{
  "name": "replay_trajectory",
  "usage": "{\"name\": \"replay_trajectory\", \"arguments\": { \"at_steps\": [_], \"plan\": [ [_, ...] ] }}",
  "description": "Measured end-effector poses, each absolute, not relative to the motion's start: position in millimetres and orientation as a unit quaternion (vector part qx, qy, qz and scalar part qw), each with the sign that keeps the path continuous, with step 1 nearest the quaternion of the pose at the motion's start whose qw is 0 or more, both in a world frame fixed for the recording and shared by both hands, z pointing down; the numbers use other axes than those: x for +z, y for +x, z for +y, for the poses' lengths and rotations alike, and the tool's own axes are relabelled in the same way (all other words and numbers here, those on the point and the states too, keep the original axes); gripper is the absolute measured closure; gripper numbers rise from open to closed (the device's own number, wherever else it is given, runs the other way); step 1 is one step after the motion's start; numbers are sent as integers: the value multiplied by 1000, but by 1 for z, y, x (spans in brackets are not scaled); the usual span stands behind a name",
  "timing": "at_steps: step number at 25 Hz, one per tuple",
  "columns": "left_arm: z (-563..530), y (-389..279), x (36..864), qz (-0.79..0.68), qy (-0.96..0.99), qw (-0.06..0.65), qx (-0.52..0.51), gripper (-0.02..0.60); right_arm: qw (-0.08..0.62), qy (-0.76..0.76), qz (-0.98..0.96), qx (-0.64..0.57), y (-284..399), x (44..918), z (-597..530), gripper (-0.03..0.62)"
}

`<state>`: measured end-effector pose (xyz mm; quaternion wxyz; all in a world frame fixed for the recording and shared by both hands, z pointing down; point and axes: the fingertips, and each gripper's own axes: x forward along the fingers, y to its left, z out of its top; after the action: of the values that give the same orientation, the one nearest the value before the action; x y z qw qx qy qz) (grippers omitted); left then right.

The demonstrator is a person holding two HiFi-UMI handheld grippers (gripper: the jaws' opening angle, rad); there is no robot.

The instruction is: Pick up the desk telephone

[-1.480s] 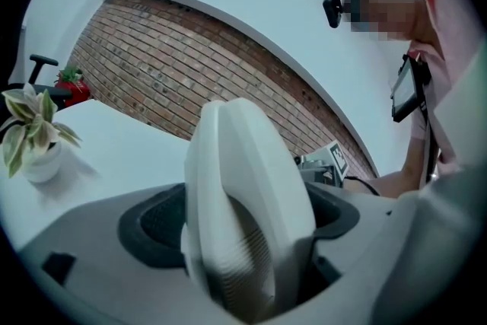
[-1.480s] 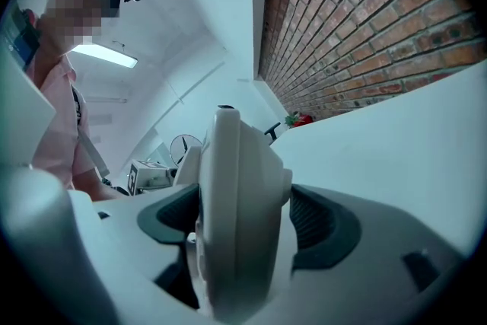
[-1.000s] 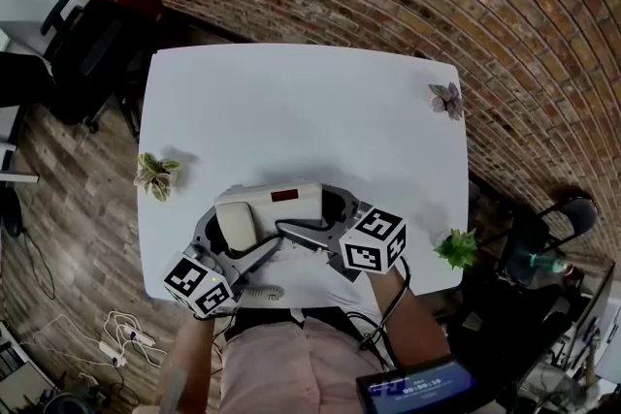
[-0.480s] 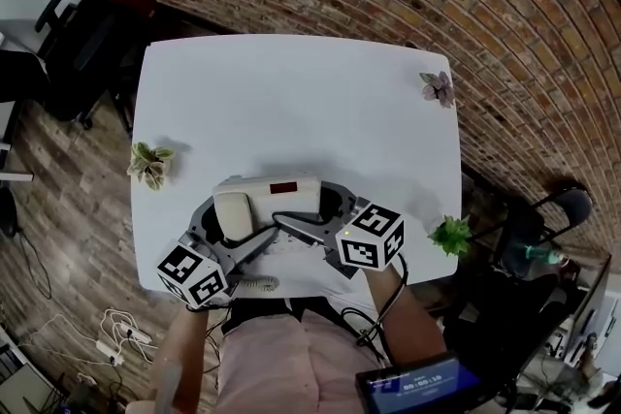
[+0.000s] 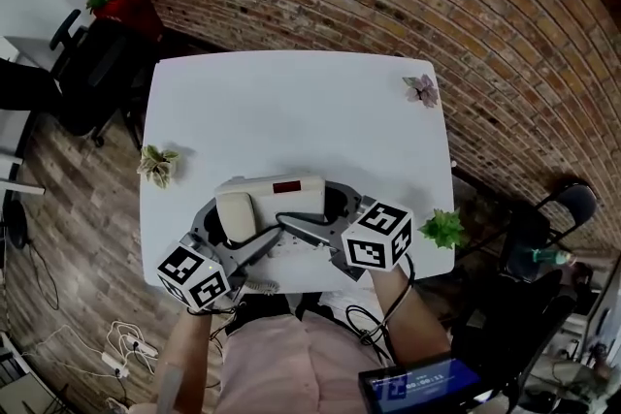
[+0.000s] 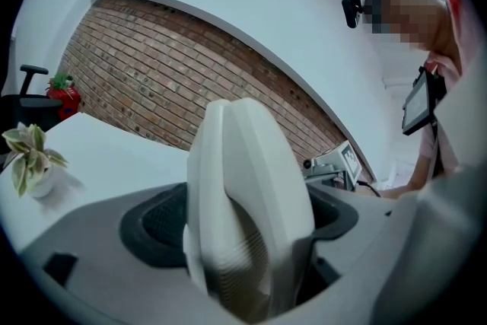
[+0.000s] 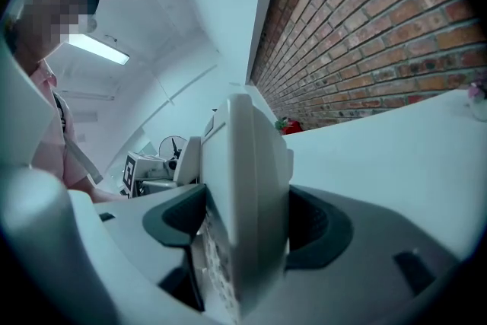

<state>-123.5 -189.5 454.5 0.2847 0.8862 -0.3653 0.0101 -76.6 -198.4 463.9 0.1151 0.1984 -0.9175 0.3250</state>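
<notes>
White telephone (image 5: 281,199) at near edge of worktop (image 5: 291,102), gripped both ends: your left tongs (image 6: 247,221) clamp left end, right tongs (image 7: 247,228) clamp right end, jaws wide round body. Raise both hands together, hold it level, equal squeeze; watch cord (image 5: 260,287) dangling near you.

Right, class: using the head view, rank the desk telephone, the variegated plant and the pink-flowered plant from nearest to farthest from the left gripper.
1. The desk telephone, clamped between the jaws of the left gripper.
2. The variegated plant, at the left edge of the table.
3. The pink-flowered plant, at the far right corner.
</notes>
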Motion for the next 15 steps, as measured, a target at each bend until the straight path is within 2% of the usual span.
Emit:
{"name": "replay_trajectory", "arguments": {
  "at_steps": [15],
  "plan": [
    [-157,-88,358,-342,903,258,16,124,94,223,-930,275,-41,366,-165,276]
  ]
}}
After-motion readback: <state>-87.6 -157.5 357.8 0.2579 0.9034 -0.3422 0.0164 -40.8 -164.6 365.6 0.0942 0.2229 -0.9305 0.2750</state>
